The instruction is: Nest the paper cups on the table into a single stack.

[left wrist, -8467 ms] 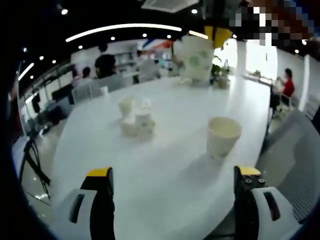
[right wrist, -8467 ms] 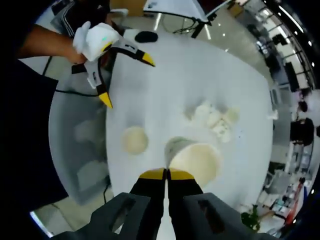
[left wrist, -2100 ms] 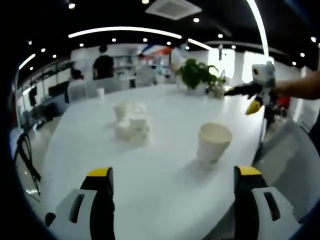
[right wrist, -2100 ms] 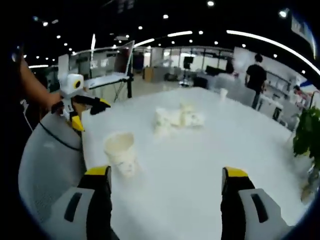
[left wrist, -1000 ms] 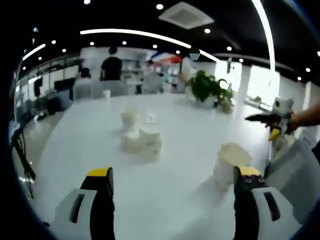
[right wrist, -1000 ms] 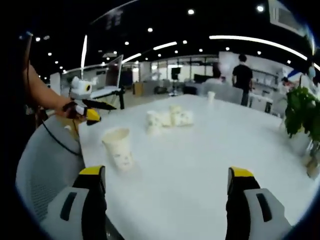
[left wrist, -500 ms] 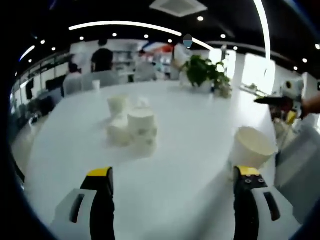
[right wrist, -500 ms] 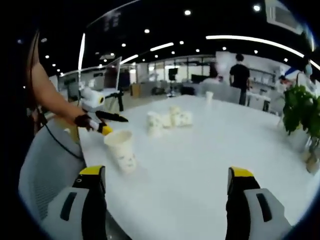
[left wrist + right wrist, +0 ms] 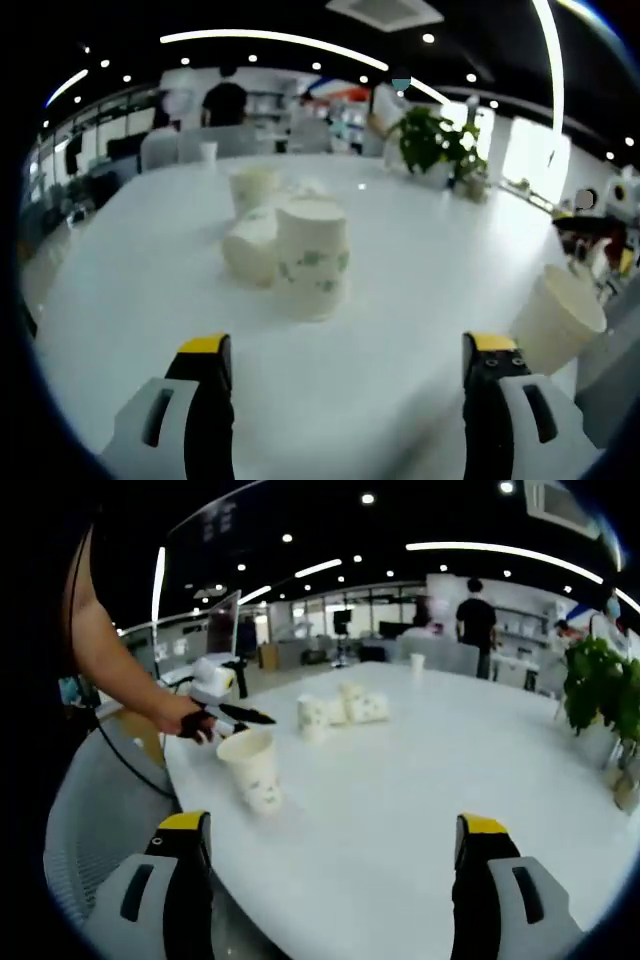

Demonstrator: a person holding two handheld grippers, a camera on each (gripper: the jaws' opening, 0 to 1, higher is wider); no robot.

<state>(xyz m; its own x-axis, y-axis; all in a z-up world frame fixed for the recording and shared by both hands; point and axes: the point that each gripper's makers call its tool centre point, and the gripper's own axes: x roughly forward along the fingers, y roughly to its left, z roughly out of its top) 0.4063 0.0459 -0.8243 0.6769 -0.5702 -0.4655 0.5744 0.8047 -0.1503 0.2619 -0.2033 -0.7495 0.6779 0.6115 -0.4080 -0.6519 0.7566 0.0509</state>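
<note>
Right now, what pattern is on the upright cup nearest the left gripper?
White paper cup with a green leafy print around its side, clearest in the left gripper view.

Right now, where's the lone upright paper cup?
In the right gripper view the lone paper cup stands near the table edge at left, beside the left gripper and apart from the cup cluster. In the left gripper view it sits at far right.

Grey hand-held gripper [image 9: 340,345] jaws, yellow tips, other hand-held gripper [image 9: 330,825] alike, bare forearm [image 9: 115,670]
</note>
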